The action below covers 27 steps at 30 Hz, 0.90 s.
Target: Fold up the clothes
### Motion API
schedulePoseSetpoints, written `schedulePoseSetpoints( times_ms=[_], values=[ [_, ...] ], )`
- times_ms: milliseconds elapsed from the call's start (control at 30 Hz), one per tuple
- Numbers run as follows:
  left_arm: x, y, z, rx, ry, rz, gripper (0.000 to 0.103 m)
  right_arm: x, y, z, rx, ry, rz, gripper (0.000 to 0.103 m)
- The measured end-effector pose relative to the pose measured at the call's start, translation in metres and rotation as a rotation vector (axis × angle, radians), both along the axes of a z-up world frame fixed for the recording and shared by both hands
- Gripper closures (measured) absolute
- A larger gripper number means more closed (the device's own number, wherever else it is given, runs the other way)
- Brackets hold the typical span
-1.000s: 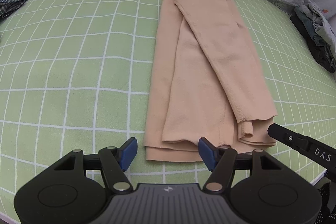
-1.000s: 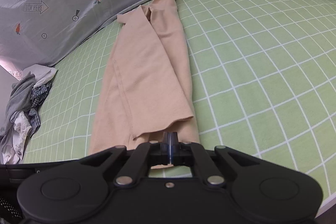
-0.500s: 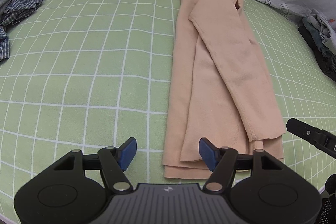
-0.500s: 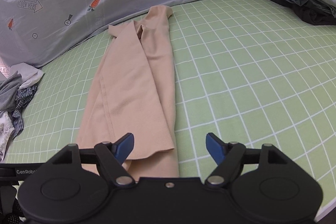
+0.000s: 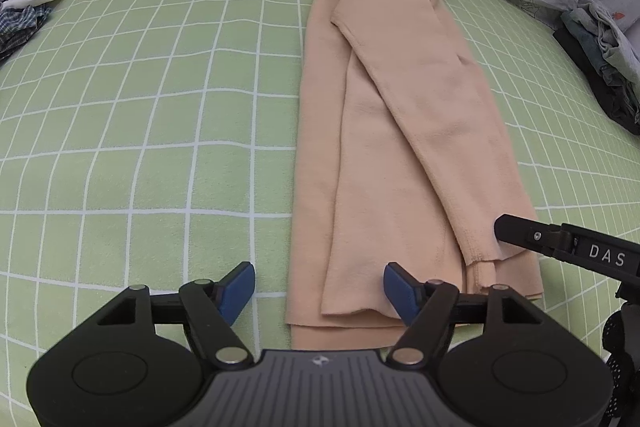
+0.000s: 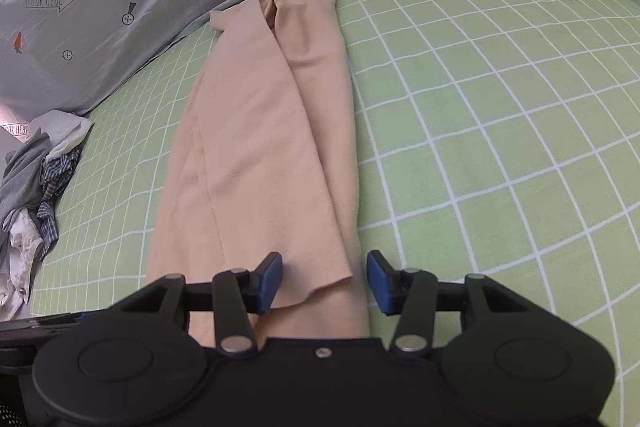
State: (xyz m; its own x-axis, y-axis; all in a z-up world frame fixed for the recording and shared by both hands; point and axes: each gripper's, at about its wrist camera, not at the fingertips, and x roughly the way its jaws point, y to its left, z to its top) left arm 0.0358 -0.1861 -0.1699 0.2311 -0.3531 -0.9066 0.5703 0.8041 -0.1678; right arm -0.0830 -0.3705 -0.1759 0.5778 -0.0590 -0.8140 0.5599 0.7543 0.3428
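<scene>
soft top, grip at the hem

the peach garment (image 5: pixel 400 131) lies in a long narrow fold on the green checked bed (image 5: pixel 152 115). left gripper (image 5: pixel 319 285) jaws opening, right gripper (image 6: pixel 324 281) jaws closing, both straddling its near hem, unpinched. light, limp knit; take both near corners

Left tongs (image 5: pixel 319 283) opening; right tongs (image 6: pixel 324 281) closing, both angled downward.

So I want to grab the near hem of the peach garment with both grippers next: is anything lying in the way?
Nothing visible. The peach garment lies bare on the green checked sheet, its near hem between the opening left gripper and the closing right gripper, untouched by their pads. The clothes piles lie off to the sides.
</scene>
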Motion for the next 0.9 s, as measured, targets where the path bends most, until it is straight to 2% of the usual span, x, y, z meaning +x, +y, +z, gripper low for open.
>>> schedulePoseSetpoints(
  times_ms=[67,133,167,200,267,333,567,767,900],
  values=[
    [-0.005,-0.002,0.000,0.000,-0.018,-0.020,0.031,0.001,0.001,0.000,-0.013,0.003,0.010,0.058],
    [-0.009,-0.004,0.000,-0.001,-0.036,-0.041,0.035,0.000,0.000,-0.001,-0.015,0.004,0.016,0.071],
    [-0.010,-0.004,0.000,-0.006,-0.043,-0.049,0.046,0.000,0.000,-0.001,-0.015,0.004,0.019,0.077],
    [-0.011,-0.004,0.001,-0.011,-0.044,-0.056,0.052,-0.001,-0.002,-0.002,-0.006,0.003,0.027,0.088],
    [-0.011,-0.004,0.001,-0.031,-0.037,-0.065,0.074,-0.002,-0.004,-0.003,0.010,-0.002,0.041,0.090],
    [-0.008,0.000,-0.001,-0.079,0.015,-0.043,0.088,-0.003,-0.002,-0.002,0.013,-0.003,0.049,0.092],
    [-0.018,0.010,0.014,-0.093,0.026,-0.051,0.090,-0.014,0.007,0.013,0.021,-0.015,0.072,0.093],
    [-0.028,0.029,0.066,-0.207,-0.027,-0.090,0.090,-0.037,0.003,0.054,0.044,-0.118,0.084,0.094],
    [-0.020,0.037,0.100,-0.305,-0.056,-0.052,0.090,-0.041,-0.007,0.078,0.060,-0.196,0.078,0.094]
  ],
)
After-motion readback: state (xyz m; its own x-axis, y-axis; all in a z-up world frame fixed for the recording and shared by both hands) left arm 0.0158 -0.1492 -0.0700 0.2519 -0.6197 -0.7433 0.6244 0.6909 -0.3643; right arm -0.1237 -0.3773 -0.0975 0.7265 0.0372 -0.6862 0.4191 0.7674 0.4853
